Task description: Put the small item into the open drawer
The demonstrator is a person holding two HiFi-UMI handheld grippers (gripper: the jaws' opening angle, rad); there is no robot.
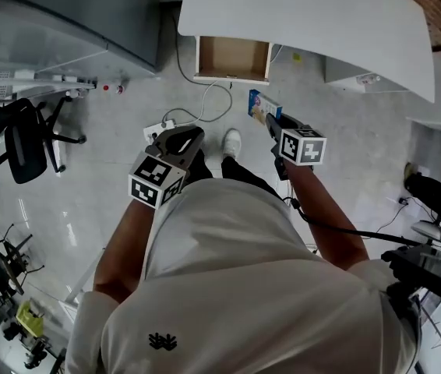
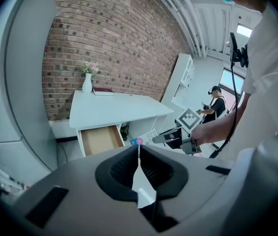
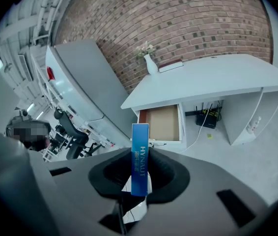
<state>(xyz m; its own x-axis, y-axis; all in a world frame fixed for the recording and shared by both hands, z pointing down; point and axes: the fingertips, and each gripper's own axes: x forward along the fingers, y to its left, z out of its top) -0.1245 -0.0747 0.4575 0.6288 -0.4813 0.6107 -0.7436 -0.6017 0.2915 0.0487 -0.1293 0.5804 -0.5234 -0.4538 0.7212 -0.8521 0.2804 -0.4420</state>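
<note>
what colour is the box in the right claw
The box is blue with white lettering, clearest in the right gripper view.

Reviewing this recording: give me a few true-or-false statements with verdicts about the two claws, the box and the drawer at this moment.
1. The right claw is shut on a blue box. True.
2. The left claw holds a second box. False: its jaws are together with nothing between them.
3. The drawer under the white desk is pulled open. True.
4. The blue box already lies in the drawer. False: it stands upright in the right claw, short of the drawer, whose visible bottom is bare.
5. A vase stands on the white desk. True.
</note>
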